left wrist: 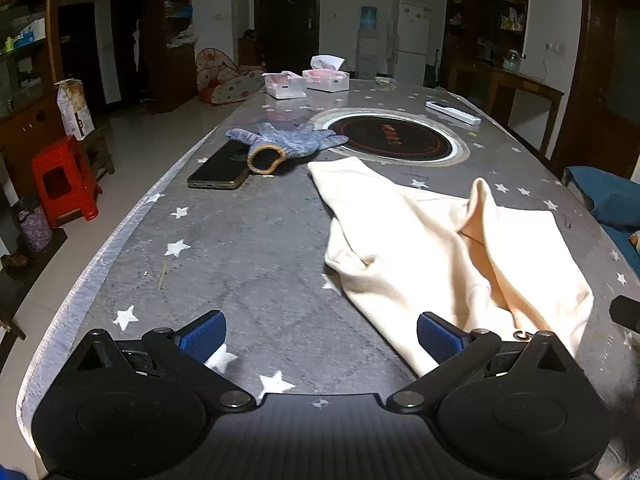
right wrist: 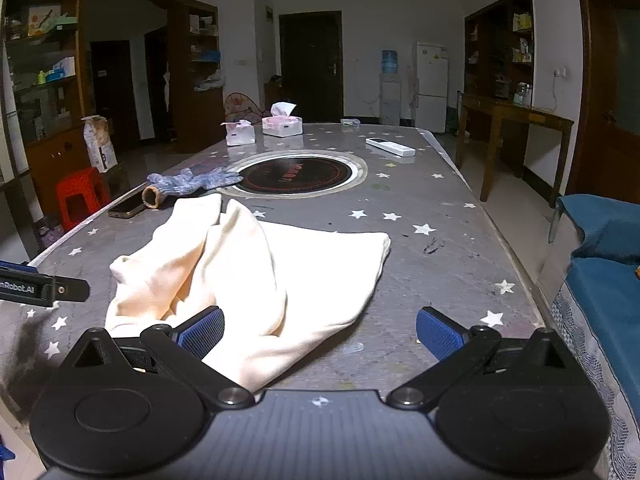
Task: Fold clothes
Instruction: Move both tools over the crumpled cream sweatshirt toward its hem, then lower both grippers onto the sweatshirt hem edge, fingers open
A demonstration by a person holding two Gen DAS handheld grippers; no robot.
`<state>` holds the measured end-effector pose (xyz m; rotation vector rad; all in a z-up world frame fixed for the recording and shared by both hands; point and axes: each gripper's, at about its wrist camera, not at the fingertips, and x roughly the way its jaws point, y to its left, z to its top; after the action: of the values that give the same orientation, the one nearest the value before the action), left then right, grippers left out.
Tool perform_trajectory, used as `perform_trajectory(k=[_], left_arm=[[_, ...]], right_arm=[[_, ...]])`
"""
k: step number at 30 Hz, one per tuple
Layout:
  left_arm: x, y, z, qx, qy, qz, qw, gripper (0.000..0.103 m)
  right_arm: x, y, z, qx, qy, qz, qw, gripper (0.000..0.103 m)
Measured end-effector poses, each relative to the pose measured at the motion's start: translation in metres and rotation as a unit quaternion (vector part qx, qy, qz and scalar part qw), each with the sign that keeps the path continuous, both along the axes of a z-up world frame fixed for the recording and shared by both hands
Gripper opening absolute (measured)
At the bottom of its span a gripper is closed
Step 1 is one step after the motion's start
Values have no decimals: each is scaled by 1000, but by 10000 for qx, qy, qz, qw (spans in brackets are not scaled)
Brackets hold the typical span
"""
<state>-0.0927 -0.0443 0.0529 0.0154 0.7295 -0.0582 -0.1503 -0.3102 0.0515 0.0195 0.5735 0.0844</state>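
A cream garment (left wrist: 452, 248) is spread, loosely rumpled, on a grey table (left wrist: 248, 248) printed with white stars. In the left wrist view the left gripper (left wrist: 322, 338) is held low over the near edge of the table with its blue-padded fingers (left wrist: 202, 336) wide apart and nothing between them. The garment lies ahead and to the right of it, and its near hem reaches the right finger. In the right wrist view the right gripper (right wrist: 320, 334) is likewise spread wide and empty. There the garment (right wrist: 256, 276) lies ahead and to the left, its near corner running down between the fingers beside the left finger (right wrist: 202, 332). Whether cloth and pad touch cannot be told. Beyond the garment a grey knitted glove (left wrist: 288, 142) is seen beside a dark phone (left wrist: 218, 170), with a round black cooker plate (left wrist: 396, 138) set into the table behind them.
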Motion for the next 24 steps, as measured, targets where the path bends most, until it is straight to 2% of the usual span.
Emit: perform_trajectory(k=[24], left_arm=[[12, -28, -2, 86, 147, -354, 9992, 103]], right_arm=[[9, 7, -2, 82, 64, 184, 9998, 103]])
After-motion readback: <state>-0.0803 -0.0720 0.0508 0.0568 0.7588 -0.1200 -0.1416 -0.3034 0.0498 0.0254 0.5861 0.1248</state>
